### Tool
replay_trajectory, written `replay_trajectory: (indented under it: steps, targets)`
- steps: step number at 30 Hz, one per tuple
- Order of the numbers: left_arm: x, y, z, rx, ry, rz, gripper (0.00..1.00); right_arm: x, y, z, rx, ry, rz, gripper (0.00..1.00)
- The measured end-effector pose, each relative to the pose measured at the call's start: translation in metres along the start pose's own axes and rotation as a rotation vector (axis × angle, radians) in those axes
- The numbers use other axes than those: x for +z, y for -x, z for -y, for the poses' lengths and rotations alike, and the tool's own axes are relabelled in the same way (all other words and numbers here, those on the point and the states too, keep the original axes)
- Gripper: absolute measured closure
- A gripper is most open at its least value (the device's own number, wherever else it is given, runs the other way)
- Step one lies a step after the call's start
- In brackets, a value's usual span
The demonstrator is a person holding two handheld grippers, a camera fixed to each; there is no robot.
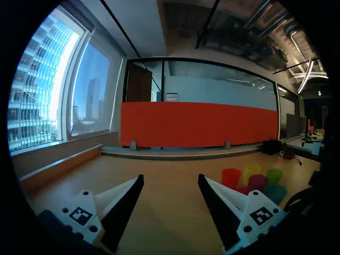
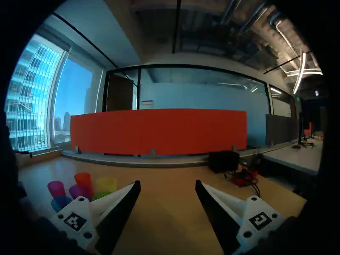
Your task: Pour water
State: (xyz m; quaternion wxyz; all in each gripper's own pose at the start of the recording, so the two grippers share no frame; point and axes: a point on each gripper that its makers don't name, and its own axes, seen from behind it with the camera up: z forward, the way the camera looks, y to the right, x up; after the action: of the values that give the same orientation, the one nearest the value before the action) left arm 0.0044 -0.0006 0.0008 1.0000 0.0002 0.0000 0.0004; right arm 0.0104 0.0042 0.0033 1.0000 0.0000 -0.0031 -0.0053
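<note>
While pointed hand-held grippers (image 1: 170, 176) (image 2: 167, 182) gape, translucent plastic cups (image 1: 255, 180) clustered; smooth wooden desk (image 1: 170, 212)

Daylight floods from the windows (image 1: 51, 89), left of the left gripper (image 1: 170, 176), slightly blown out; strip lights (image 1: 309, 75) glow upper right. Dim interior, sharp focus, edges bent by fisheye

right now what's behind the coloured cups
Bare wooden desk, then the orange divider and glass wall. A claw finger hides the bases of the cups.
</note>
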Motion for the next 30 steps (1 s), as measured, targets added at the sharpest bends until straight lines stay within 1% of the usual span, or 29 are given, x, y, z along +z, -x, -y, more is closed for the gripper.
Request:
replay_trajectory:
  steps: [5, 8, 17, 20, 23, 26, 30]
  targets:
    - [0.005, -0.031, 0.001, 0.007, 0.000, -0.001, 0.05, 0.003, -0.025, -0.007, -0.021, 0.007, 0.020, 0.00]
    - [0.008, -0.053, -0.001, 0.011, 0.008, -0.003, 0.05, 0.003, -0.043, -0.008, -0.028, -0.002, 0.036, 0.00]
    - [0.015, -0.117, 0.001, 0.027, 0.015, -0.020, 0.06, 0.005, -0.096, -0.005, -0.045, -0.035, 0.043, 0.00]
    - [0.017, -0.132, 0.002, 0.025, 0.017, -0.013, 0.05, 0.005, -0.112, -0.002, -0.044, -0.048, 0.041, 0.00]
    - [0.020, -0.147, -0.001, 0.021, 0.032, -0.001, 0.06, 0.005, -0.128, 0.001, -0.034, -0.063, 0.035, 0.00]
    - [0.021, -0.163, -0.004, 0.021, 0.049, -0.008, 0.06, 0.006, -0.143, 0.003, -0.029, -0.073, 0.028, 0.00]
    - [0.020, -0.175, -0.010, 0.025, 0.069, -0.017, 0.05, 0.007, -0.158, 0.004, -0.035, -0.081, 0.012, 0.00]
